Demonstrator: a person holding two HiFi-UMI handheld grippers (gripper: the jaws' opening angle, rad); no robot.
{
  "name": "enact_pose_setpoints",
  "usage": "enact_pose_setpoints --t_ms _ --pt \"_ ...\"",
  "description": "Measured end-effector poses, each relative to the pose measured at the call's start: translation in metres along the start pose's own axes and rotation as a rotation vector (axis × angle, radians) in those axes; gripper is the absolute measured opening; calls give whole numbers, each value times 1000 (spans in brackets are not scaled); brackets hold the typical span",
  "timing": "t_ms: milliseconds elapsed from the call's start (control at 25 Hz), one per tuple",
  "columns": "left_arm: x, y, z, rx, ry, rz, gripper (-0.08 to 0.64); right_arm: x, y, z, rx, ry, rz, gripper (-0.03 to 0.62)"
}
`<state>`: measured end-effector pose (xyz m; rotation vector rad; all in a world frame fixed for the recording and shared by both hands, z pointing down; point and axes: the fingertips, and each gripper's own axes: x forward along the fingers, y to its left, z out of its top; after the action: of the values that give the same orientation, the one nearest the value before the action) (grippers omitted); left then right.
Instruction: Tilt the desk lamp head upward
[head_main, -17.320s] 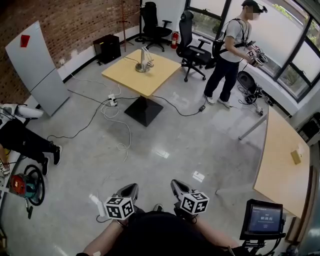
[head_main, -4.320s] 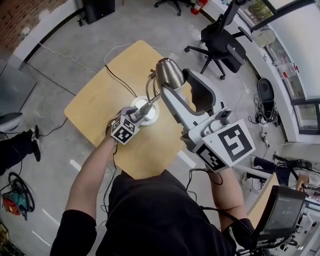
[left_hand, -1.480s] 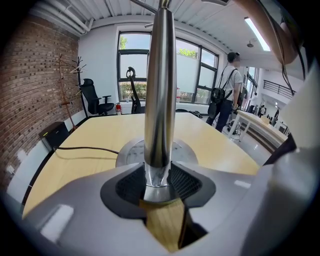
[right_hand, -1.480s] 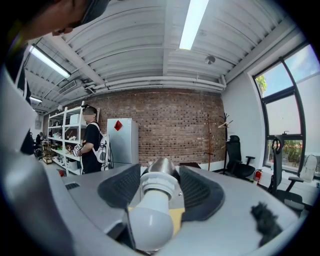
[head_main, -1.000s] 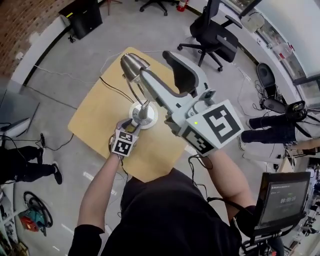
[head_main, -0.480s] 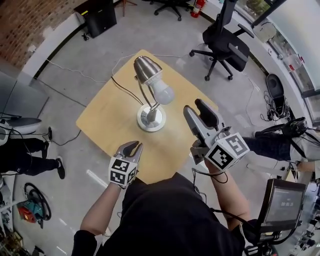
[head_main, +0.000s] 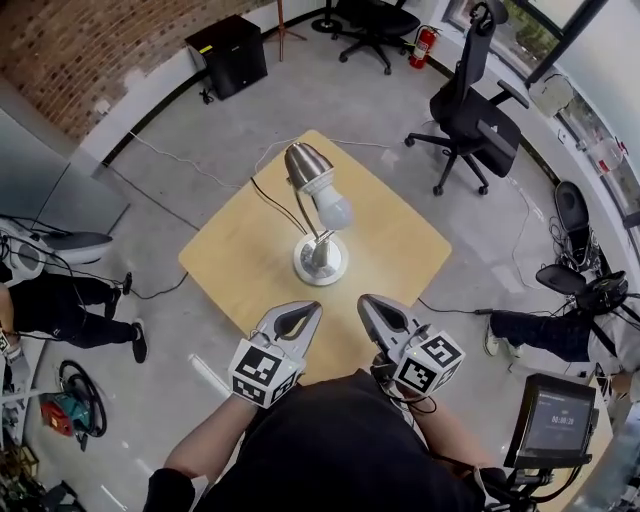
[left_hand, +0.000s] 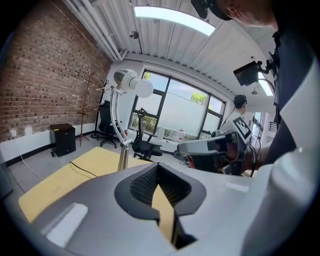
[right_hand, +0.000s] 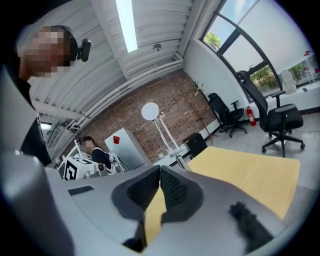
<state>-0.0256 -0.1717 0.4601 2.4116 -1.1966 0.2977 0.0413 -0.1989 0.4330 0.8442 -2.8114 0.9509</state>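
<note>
Both grippers have pulled back from the desk lamp (head_main: 325, 208) since half a second ago. They now hang side by side over the near edge of the counter (head_main: 240, 262), and their jaws have just been closing with nothing between them. At the left, the left gripper (head_main: 311, 309) is smooth grey plastic with a marker cube at its rear. Its ribbed black pads are pressed together and it holds nothing. Just beyond the two tips, and between them, the lamp stands free on the square, pale yellow wooden counter. It has a round, flat, shiny metal base (head_main: 321, 262) and a thin curved metal stem. A white globe bulb pokes out of the mouth of its brushed-metal, cone-shaped head (head_main: 304, 162). To the right, the right gripper (head_main: 364, 301), of the same build, is likewise closed tight and empty, clear of the lamp. Around the counter lies a glossy grey concrete floor (head_main: 200, 170).
</note>
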Motion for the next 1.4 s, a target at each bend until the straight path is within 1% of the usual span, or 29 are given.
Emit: enact_pose_setpoints --t_ms 120,200,240,360,400,480,520,680,800,1000,1120,1400 --pt "-10 -6 17 23 -32 13 8 -1 20 3 -58 -6 49 6" --pt "-15 -6 23 33 -50 24 8 -2 33 11 -128 -29 67 6" --pt "-17 -5 24 32 -57 29 8 -2 40 18 -166 -56 77 6" --pt "-21 -1 24 9 -71 42 8 -5 61 44 -260 -180 123 6" --pt "-21 0 25 4 -75 45 8 -5 65 48 -292 -197 127 6" --pt "-21 -1 27 0 -84 45 8 -5 65 47 -355 -181 111 6" --pt "-21 -2 27 0 -89 42 8 -5 64 47 -370 -175 103 6" --pt "-18 -2 26 -10 -96 32 8 -10 65 52 -377 -197 92 6" --pt "-18 1 22 -20 -90 40 8 -8 63 52 -390 -182 80 6" --pt "-23 8 24 -51 -93 54 8 -6 63 56 -379 -163 54 6" --pt "-22 8 21 -51 -93 57 8 -6 62 56 -374 -168 55 6" --pt "-17 5 18 -56 -80 36 8 -3 59 59 -357 -156 38 6"
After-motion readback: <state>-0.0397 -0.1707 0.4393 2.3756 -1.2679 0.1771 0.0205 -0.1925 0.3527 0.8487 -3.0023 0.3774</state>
